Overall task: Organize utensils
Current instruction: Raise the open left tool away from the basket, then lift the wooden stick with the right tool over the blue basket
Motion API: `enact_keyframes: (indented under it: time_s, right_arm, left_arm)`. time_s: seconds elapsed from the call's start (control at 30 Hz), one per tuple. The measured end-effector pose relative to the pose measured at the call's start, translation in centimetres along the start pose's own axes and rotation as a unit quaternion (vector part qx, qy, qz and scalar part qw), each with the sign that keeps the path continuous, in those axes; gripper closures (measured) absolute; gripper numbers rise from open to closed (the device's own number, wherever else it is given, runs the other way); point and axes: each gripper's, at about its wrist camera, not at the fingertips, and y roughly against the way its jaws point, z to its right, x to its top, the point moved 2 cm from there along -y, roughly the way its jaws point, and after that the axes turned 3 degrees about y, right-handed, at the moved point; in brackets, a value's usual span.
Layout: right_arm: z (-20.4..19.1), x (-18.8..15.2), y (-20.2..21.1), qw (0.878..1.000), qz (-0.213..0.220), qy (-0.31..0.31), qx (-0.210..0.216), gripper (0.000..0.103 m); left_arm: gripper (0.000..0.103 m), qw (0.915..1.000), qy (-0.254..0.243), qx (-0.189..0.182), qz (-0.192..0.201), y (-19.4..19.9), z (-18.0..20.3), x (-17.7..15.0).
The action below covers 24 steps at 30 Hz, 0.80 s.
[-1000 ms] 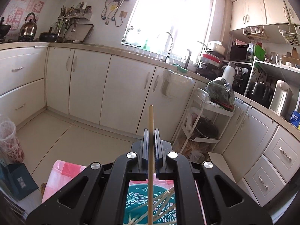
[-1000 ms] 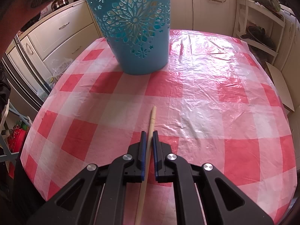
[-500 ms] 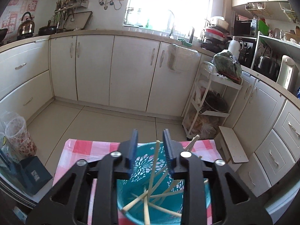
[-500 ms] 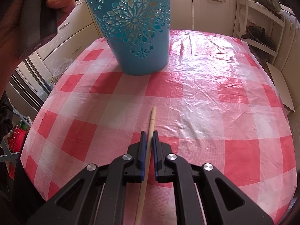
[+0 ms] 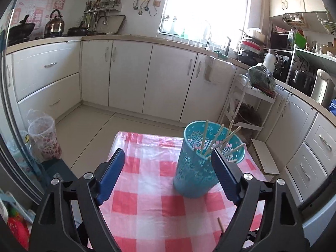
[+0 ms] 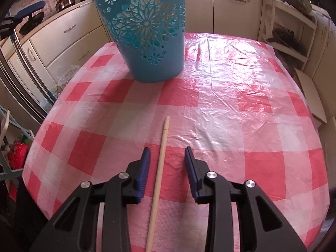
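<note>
- Chopstick [image 6: 160, 169], pale wood, lies flat on red-and-white checked tablecloth [image 6: 231, 113], running lengthwise between the two fingers of right gripper [image 6: 167, 154].
- Right gripper jaws opening; pads clear of the chopstick on both sides, no contact, nothing gripped.
- Blue cut-out basket [image 6: 145, 37] stands upright on the far part of the cloth, well ahead of the chopstick tip.
- Left wrist view: left gripper [image 5: 167, 154] jaws opening wide, nothing between them, held above the table.
- Same basket [image 5: 195, 168] sits ahead, partly behind the right-hand finger of the left gripper; several chopsticks [image 5: 212, 140] lean inside it, ends sticking over the rim.
- One chopstick end [image 5: 220, 224] shows on the cloth near the bottom right of the left wrist view.
- Background: white kitchen cabinets [image 5: 130, 77], bright window [image 5: 205, 6], kettle [image 5: 54, 23].
</note>
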Motion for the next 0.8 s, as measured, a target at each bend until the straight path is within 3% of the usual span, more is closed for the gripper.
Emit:
enact_keyframes:
  time_s: [0.03, 0.07, 0.1, 0.17, 0.27, 0.4, 0.53, 0.57, 0.7, 0.8]
  right_arm:
    - [-0.5, -0.1, -0.1, 1.000, 0.001, 0.021, -0.021, 0.078]
    - [-0.9, -0.1, -0.1, 0.999, 0.003, 0.038, -0.029, 0.091]
    - [-1.1, -0.1, -0.1, 0.999, 0.001, 0.043, -0.020, 0.096]
    - [-1.5, -0.2, 0.0, 0.998, 0.000, 0.053, -0.022, 0.097]
    - [-0.9, -0.4, 0.2, 1.000, 0.001, 0.013, 0.028, 0.097]
    - [-1.1, -0.6, 0.2, 1.000, 0.002, 0.021, 0.008, 0.085]
    - [-2.2, -0.7, 0.1, 0.998, 0.007, 0.055, -0.017, 0.091]
    - [-2.0, -0.7, 0.1, 0.999, 0.005, 0.046, -0.009, 0.097]
    - [-0.4, -1.0, 1.0, 0.998, 0.006, -0.030, 0.059, 0.097]
    - [0.0, -1.0, 2.7, 0.992, 0.035, -0.061, 0.107, 0.097]
  left_arm:
    - [0.023, 0.9999, 0.005, 0.002, -0.010, 0.4, -0.7, -0.9]
    - [0.023, 0.9998, 0.008, 0.003, -0.019, 0.6, -1.3, -1.6]
    - [0.023, 0.9996, 0.010, 0.005, -0.027, 0.8, -1.7, -2.3]
    - [0.023, 0.9991, 0.014, 0.009, -0.038, 1.2, -2.5, -3.5]
    - [0.023, 0.9982, 0.023, 0.009, -0.054, 1.8, -3.6, -5.2]
    - [0.023, 0.9964, 0.034, 0.007, -0.077, 1.6, -4.9, -6.8]
    - [0.023, 0.9957, 0.036, 0.002, -0.085, 1.7, -5.3, -7.7]
    - [0.023, 0.9960, 0.032, 0.002, -0.083, 1.9, -5.2, -7.8]
    - [0.023, 0.9964, 0.015, 0.005, -0.083, 2.2, -5.0, -8.3]
    - [0.023, 0.9956, 0.018, 0.004, -0.092, 1.9, -5.1, -8.6]
